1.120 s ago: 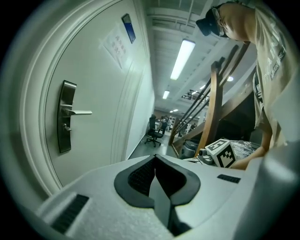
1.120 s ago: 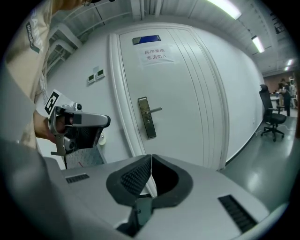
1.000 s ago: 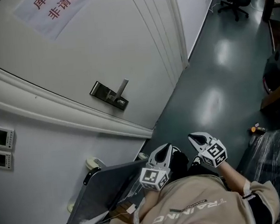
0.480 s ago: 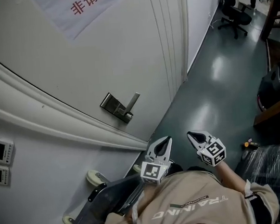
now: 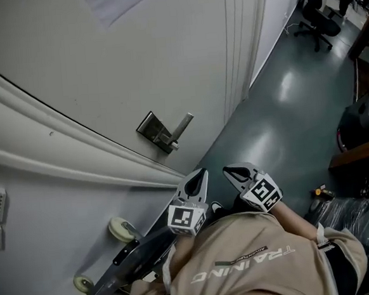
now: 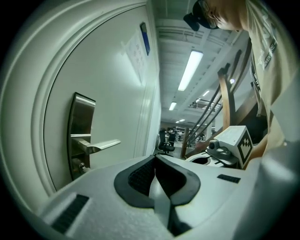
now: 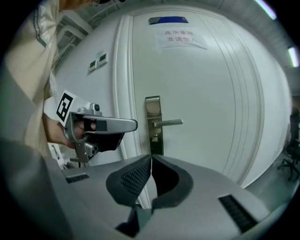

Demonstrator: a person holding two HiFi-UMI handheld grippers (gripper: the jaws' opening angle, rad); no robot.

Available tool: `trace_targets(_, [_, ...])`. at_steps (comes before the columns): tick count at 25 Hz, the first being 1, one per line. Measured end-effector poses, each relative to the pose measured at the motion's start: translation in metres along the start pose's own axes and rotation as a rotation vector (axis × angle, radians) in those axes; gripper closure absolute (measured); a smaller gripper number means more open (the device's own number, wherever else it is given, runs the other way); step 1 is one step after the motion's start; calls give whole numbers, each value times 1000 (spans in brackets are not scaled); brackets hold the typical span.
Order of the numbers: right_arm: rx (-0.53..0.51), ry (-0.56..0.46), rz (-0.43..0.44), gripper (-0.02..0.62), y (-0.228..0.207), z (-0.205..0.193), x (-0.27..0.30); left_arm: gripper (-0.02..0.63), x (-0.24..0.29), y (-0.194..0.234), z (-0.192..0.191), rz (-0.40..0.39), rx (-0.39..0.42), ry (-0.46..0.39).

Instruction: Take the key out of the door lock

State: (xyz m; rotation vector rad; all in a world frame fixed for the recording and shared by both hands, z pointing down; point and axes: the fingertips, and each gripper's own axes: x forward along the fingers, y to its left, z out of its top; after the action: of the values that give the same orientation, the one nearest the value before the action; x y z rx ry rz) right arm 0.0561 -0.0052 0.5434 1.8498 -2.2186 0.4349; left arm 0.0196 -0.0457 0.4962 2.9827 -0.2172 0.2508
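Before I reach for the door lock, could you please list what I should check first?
1. Lock in view: ok; it shows on the door in all three views.
2. Key seen in the lock: cannot tell; a small stub sits under the handle, too small to name.
3. Grippers empty: ok; nothing is between the jaws of the left gripper or the right gripper.
4. Jaws open for a grasp: not ok; both are shut.
5. A gripper at the lock: not ok; both are near the person's shirt, apart from the door.
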Motion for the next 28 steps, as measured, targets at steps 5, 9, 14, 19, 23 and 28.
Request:
trace_targets(5, [-136,61,128,580,-9,1,33,597,9,32,0,131,-10,31])
trace_targets(9, [-240,69,256,580,-21,12,48,597,13,52,1,288,-47,48])
trace_targets(14, [-308,46,402,580,-45,27,69,597,33,63,14,376,-118,22])
trace_targets(19, [-320,19,504,580,-45,41,88,597,21,67,9,503,-113,43])
trace_targets(23, [-260,7,544,580,-42,45,100,597,3,67,0,585,-152,54])
trace_targets(28, [-307,9,551,580,-31,40,106,597,-19,67,-18,632,-183,98])
